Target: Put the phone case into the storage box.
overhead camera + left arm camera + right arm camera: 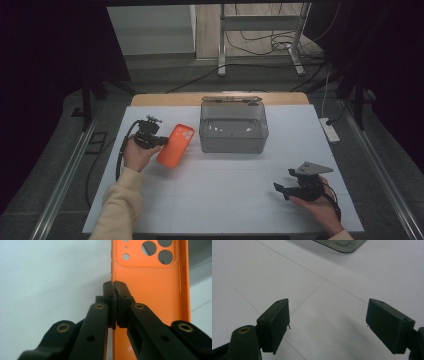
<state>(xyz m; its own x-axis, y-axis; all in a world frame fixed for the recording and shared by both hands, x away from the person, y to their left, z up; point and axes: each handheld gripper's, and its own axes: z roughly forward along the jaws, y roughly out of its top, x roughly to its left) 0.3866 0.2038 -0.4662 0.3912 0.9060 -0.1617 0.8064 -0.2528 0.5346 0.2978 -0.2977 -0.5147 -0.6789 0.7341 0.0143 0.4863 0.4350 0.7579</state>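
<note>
Left claw (114,286) pinches the orange textured silicone phone case (150,290) by its side rim

Near the white desk's (225,200) left edge; likely light, floppy, grippy, so rim holds suit; right claw (327,320) gapes empty

Through the right gripper view I see my right gripper (327,325) with its two black jaws spread wide and nothing between them, over the white table (249,272) crossed by thin lines, a grey container's (342,245) corner at the top edge.

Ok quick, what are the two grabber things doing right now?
Left gripper: shut on the side edge of the orange phone case.
Right gripper: open, holding nothing, over the white table.
</note>
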